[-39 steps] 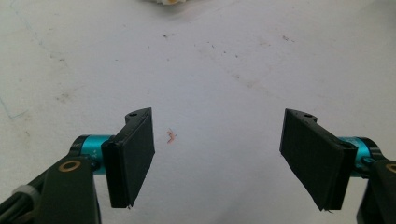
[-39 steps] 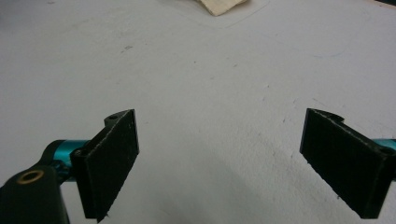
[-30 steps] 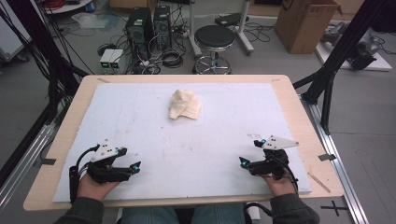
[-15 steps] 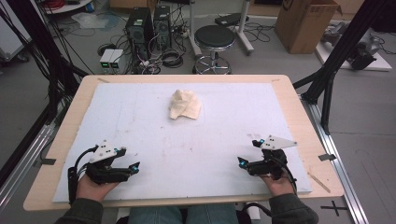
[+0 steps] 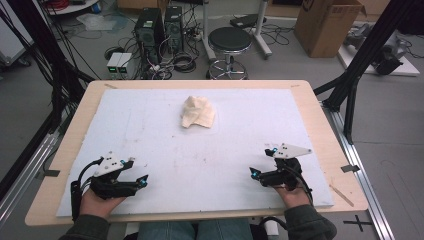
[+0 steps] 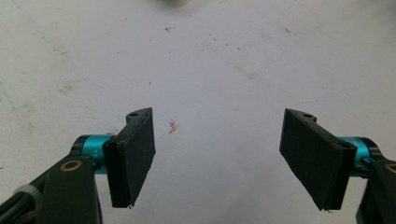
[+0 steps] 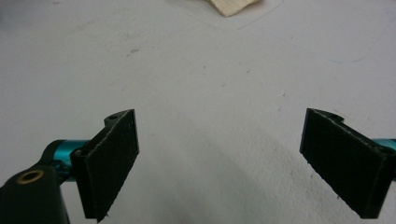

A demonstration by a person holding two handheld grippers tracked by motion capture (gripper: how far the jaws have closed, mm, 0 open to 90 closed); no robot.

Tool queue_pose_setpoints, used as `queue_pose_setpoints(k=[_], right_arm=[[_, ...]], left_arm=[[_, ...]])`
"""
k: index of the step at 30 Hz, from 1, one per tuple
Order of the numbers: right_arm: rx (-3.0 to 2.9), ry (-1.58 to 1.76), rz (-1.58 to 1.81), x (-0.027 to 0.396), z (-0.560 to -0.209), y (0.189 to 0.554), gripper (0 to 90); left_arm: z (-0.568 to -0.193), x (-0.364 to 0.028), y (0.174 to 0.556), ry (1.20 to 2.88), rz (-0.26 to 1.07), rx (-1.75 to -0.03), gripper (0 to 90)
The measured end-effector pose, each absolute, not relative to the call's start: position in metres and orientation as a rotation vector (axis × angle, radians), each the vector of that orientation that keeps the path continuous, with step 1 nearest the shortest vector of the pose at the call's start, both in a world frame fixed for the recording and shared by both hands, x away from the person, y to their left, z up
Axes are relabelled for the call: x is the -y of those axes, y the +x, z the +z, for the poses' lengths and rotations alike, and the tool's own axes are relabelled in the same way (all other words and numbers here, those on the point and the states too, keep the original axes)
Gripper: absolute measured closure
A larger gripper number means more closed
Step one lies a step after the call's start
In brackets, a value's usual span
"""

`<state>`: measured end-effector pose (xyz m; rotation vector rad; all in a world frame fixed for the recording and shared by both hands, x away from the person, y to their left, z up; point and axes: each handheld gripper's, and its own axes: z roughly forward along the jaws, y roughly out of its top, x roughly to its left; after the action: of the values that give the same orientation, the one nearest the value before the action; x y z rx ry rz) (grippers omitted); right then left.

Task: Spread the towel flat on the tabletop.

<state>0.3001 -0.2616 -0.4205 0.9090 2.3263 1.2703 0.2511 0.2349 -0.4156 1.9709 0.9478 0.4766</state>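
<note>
Jaws on your left gripper (image 5: 134,172) stand wide apart with nothing between them, at the lower left of the high view. Your right gripper (image 5: 261,162), lower right, is likewise spread wide and empty. The cream crumpled cloth (image 5: 198,112) lies upper centre on the white mat (image 5: 240,130), well apart from both grippers, roughly between them and farther up.

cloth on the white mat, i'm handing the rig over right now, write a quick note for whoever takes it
Left tool: open, empty, resting near the front left of the white mat.
Right tool: open, empty, near the front right.
Cream cloth: crumpled in a heap at the mat's far middle, apart from both tools.
Done: nothing visible; cloth untouched.
Left: probably reach forward with both tools, grasp the cloth and work it.
</note>
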Motion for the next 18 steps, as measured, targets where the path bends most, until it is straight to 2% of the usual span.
queue_pose_setpoints(k=[18], right_arm=[[-2.333,0.91,1.274,0.255,-0.4185,0.3092,10.9]], left_arm=[[-0.4154,-0.2351,0.2489,1.971,0.489,-0.944,26.9]])
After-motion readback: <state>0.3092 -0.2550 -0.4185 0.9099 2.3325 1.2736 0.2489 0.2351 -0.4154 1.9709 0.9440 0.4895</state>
